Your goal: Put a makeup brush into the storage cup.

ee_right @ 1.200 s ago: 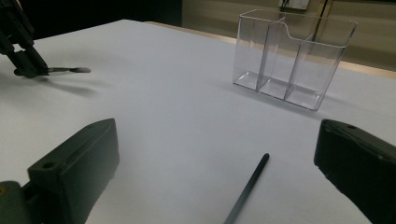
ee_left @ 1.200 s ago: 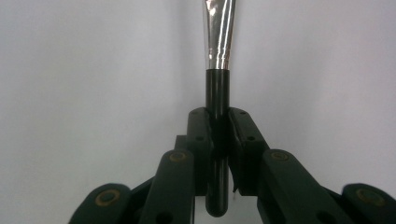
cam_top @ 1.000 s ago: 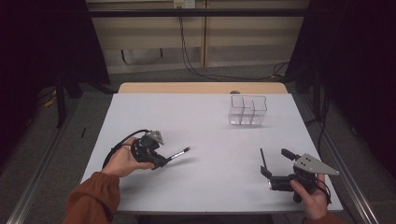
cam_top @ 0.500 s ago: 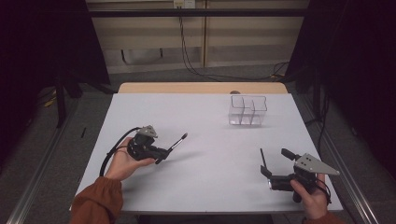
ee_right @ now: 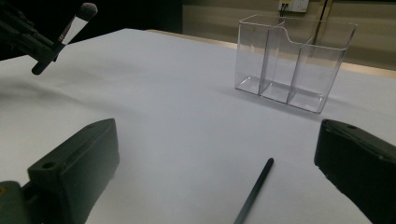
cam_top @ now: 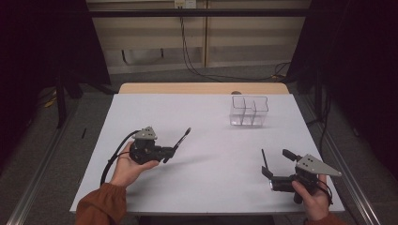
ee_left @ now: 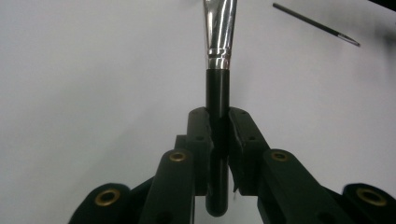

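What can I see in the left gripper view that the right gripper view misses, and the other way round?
The left gripper view gives the close grip: the left gripper has its jaws shut on the makeup brush by its black handle, below the silver ferrule. The right gripper view gives the clear divided organizer and the right gripper with jaws wide apart. Both take in the white table, the brush and the thin black pencil.

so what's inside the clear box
Nothing visible: the clear box has three compartments and all look empty through the walls. The makeup brush is clamped in the left gripper, away from it.
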A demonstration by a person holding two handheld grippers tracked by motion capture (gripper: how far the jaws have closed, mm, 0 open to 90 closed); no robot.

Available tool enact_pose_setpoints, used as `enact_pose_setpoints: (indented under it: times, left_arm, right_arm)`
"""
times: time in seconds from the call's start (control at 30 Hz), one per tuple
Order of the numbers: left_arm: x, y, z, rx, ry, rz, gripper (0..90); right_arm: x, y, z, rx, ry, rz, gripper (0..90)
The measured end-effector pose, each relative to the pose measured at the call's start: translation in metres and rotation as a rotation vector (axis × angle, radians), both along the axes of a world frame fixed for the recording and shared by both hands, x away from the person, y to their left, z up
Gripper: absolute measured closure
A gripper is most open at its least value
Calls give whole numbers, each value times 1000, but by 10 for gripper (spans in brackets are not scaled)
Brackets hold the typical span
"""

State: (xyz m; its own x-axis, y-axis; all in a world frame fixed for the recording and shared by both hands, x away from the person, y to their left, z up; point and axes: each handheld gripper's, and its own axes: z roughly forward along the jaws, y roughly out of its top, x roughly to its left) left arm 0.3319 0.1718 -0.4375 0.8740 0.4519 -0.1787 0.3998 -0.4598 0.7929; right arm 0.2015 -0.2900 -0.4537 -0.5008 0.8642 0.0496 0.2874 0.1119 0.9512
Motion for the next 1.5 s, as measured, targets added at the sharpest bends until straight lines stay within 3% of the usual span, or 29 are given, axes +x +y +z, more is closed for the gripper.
enact_pose_setpoints:
  times: [0.13,0.17,0.23,0.27,0.4,0.9,1.0,1.1,1.5]
  left_arm:
    - [-2,1,-1,-25,-31,34,799]
    - [-3,3,-3,-56,-33,52,799]
    - [-3,4,-4,-67,-41,65,799]
    - [-3,7,-4,-96,-46,82,800]
    - [-6,8,-2,-120,-77,96,800]
    - [-16,-1,2,-216,-95,70,799]
    - [-19,-4,3,-216,-101,63,799]
    - [-22,-8,4,-229,-104,53,799]
    - [-31,-27,10,-245,-110,10,799]
  right_arm:
    - [0,0,0,0,0,1,0]
    - [0,0,0,1,0,2,0]
    - [0,1,0,2,0,2,0]
    - [-1,1,0,4,-2,3,0]
    - [-1,1,0,5,-2,4,0]
    - [1,6,2,37,-4,32,0]
    - [3,10,4,40,-3,47,0]
    - [5,14,6,96,14,65,0]
    - [10,31,14,83,-3,123,0]
